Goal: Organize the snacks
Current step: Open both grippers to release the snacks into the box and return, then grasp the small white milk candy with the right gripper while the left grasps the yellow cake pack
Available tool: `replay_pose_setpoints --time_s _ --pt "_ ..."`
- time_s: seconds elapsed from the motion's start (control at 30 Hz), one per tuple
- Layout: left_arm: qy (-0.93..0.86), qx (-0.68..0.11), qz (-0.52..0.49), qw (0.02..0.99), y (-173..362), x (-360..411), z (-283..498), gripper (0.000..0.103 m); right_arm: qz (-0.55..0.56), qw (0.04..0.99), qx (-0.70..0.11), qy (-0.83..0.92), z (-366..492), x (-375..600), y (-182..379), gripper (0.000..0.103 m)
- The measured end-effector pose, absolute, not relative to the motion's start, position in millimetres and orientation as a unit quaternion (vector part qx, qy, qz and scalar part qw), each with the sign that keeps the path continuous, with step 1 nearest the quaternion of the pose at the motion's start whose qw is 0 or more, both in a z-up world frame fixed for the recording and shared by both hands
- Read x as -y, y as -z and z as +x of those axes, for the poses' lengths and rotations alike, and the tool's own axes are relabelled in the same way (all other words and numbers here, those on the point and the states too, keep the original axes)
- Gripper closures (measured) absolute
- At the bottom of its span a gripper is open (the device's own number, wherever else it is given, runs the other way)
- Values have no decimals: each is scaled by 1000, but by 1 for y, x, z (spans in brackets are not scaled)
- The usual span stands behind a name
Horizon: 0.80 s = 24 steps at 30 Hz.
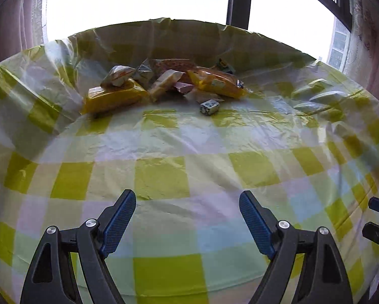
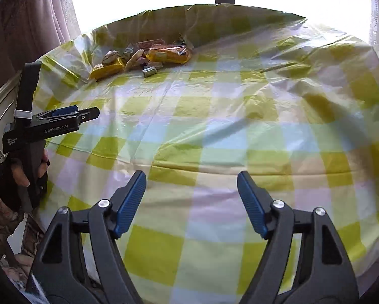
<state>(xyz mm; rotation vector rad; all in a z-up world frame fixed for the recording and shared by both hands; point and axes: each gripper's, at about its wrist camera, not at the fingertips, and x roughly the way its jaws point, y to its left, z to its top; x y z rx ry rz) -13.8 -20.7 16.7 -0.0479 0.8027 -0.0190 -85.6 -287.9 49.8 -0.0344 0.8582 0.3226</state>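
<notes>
snacks (image 1: 164,83) sit heaped at the far edge of the table (image 1: 164,177), against the raised fold of the checked cloth (image 1: 189,131), likely gathered there to keep the near side free; one small wrapped piece (image 1: 209,107) lies just apart from the pile. the left gripper (image 1: 187,217) and right gripper (image 2: 191,202) hang well short of the heap, jaws wide and holding nothing, angled down over bare cloth. what the packets hold is hard to tell from this distance, though two yellow bags (image 1: 113,98) bracket the pile.

"GenRobot.AI" on the left gripper (image 2: 88,112); snack labels unreadable.
</notes>
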Motion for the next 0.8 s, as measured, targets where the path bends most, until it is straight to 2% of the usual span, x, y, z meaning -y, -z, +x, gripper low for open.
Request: replay_pose_setpoints --time_s 0.2,0.3,0.37,0.4,0.47,0.57,0.67,0.73,0.77,0.8 --pt "-53 -407 -44 911 -9 -51 11 18 -24 878 -437 -194 20 214 -23 26" --pt "-36 -420 -88 903 -1 -77 17 16 -56 873 -434 -214 61 182 -21 25" --pt "-30 -419 -100 902 1 -80 15 10 -81 867 -435 -230 86 164 -20 25" --pt "-32 -422 -93 901 1 -76 15 9 -95 864 -436 -233 98 156 -20 25" --pt "-36 -434 -68 897 4 -68 18 1 -119 863 -434 -232 121 141 -18 25" --pt "-51 -452 -26 890 7 -54 25 0 -124 860 -431 -241 151 124 -18 25" --pt "-47 -453 -32 890 6 -57 24 0 -128 859 -428 -252 172 109 -18 26" --pt "-47 -453 -31 890 7 -56 23 0 -133 858 -421 -261 176 104 -20 41" --pt "-47 -453 -31 890 7 -56 23 0 -134 859 -414 -270 174 103 -21 65" --pt "-47 -453 -31 890 7 -57 23 0 -137 856 -413 -279 171 103 -21 65"
